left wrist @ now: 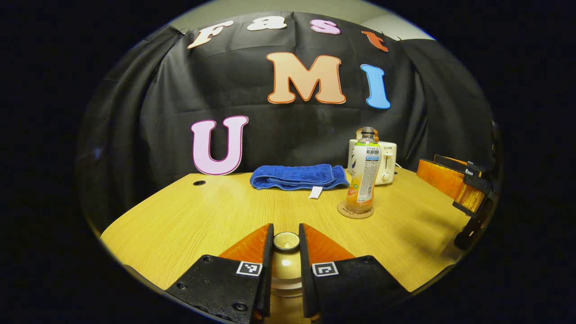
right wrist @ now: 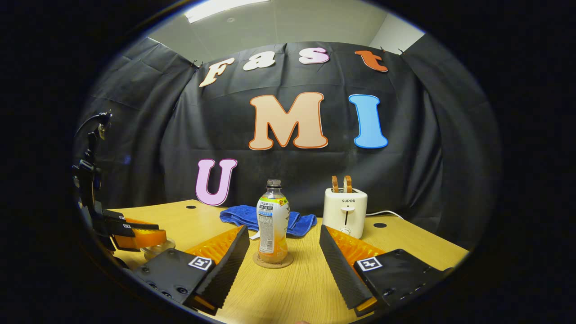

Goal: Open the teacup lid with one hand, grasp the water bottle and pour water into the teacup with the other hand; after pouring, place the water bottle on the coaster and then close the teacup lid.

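The left hand-held gripper point(left wrist: 286, 245) is clenched on the teacup lid point(left wrist: 286, 241), which sits on the teacup point(left wrist: 286, 270). The right hand-held gripper point(right wrist: 283, 249) hangs released, facing the water bottle point(right wrist: 272, 222) upright on its coaster point(right wrist: 272, 260). Behind lie a blue towel point(right wrist: 243, 216) and toaster point(right wrist: 345, 211) on the bench point(right wrist: 292, 288).

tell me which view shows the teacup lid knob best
The left gripper view: the lid knob sits close between that gripper's fingers, which press its sides. In the right gripper view the teacup is only a sliver under the left gripper.

Bottle point(right wrist: 272, 220) upright on coaster point(right wrist: 272, 260); teacup lid point(left wrist: 286, 241) on.
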Action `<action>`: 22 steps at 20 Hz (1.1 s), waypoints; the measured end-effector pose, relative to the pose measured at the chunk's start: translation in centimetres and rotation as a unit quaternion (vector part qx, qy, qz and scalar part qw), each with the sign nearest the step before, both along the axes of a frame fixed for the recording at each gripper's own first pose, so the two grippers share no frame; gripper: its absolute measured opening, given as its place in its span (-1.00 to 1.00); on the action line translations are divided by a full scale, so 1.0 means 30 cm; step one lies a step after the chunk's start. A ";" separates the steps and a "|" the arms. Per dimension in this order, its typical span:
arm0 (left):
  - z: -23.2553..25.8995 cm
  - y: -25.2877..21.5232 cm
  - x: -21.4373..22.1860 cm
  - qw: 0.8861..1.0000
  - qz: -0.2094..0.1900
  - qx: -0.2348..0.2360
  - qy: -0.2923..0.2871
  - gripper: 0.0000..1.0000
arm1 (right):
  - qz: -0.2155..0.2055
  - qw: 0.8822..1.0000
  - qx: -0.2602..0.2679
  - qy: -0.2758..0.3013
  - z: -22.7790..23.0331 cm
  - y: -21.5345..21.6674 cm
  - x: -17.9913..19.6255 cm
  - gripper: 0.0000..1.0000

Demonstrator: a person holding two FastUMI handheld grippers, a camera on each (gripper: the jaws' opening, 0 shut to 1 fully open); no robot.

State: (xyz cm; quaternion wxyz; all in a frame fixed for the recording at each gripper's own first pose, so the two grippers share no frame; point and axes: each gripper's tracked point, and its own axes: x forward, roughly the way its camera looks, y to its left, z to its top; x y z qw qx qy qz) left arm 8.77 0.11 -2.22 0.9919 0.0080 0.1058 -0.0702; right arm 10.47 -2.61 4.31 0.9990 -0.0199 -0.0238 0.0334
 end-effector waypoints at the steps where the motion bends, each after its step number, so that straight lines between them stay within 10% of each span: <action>1: -0.002 -0.002 -0.001 1.000 0.000 0.001 -0.001 -0.48 | 0.001 1.000 0.001 0.001 -0.001 0.003 0.000 0.98; 12: -0.004 -0.003 -0.026 1.000 0.006 -0.002 -0.009 -0.38 | 0.003 1.000 0.004 -0.002 0.013 0.018 -0.037 0.89; 15: 0.049 0.002 -0.058 0.999 0.016 -0.007 -0.036 0.99 | 0.002 1.000 0.006 -0.007 0.026 0.021 -0.075 0.89; 22: 0.144 -0.017 -0.158 0.996 0.023 -0.009 -0.088 0.87 | -0.006 1.000 0.020 -0.008 0.004 0.026 -0.199 0.90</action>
